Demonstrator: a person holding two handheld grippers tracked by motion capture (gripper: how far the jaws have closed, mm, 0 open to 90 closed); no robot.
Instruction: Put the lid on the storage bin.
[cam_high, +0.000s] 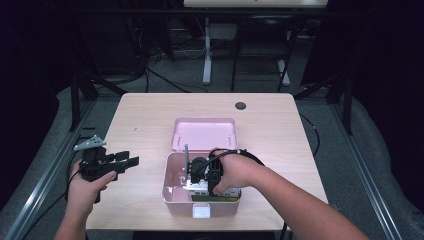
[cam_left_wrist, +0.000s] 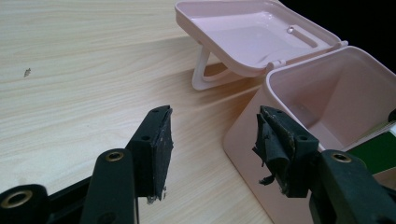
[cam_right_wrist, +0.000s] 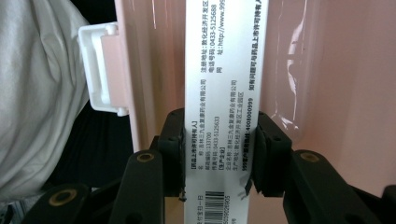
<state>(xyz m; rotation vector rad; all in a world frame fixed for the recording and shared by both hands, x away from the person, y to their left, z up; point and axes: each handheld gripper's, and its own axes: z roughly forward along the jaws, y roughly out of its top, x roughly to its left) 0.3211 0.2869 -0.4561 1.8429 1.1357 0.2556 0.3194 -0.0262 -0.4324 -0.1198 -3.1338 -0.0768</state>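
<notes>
A pink plastic box (cam_high: 170, 197) stands open near the table's front edge, its lid (cam_high: 204, 134) folded back flat behind it. My right gripper (cam_high: 202, 175) reaches down into the box and is shut on a white medicine carton (cam_high: 200, 189) with a green face. In the right gripper view the jaws of the right gripper (cam_right_wrist: 219, 144) clamp the narrow printed side of the carton (cam_right_wrist: 224, 70), between the pink box walls (cam_right_wrist: 327, 70). My left gripper (cam_high: 131, 159) hovers open left of the box. Its view shows the left gripper (cam_left_wrist: 212, 135) holding nothing, pointed at the box corner (cam_left_wrist: 243, 140).
The box's white latch (cam_right_wrist: 100, 70) sits on its front wall, toward the person. The lid's handle (cam_left_wrist: 203, 70) props the lid (cam_left_wrist: 243, 32) off the wooden table (cam_high: 145, 115). A dark grommet (cam_high: 240, 106) lies at the table's far side.
</notes>
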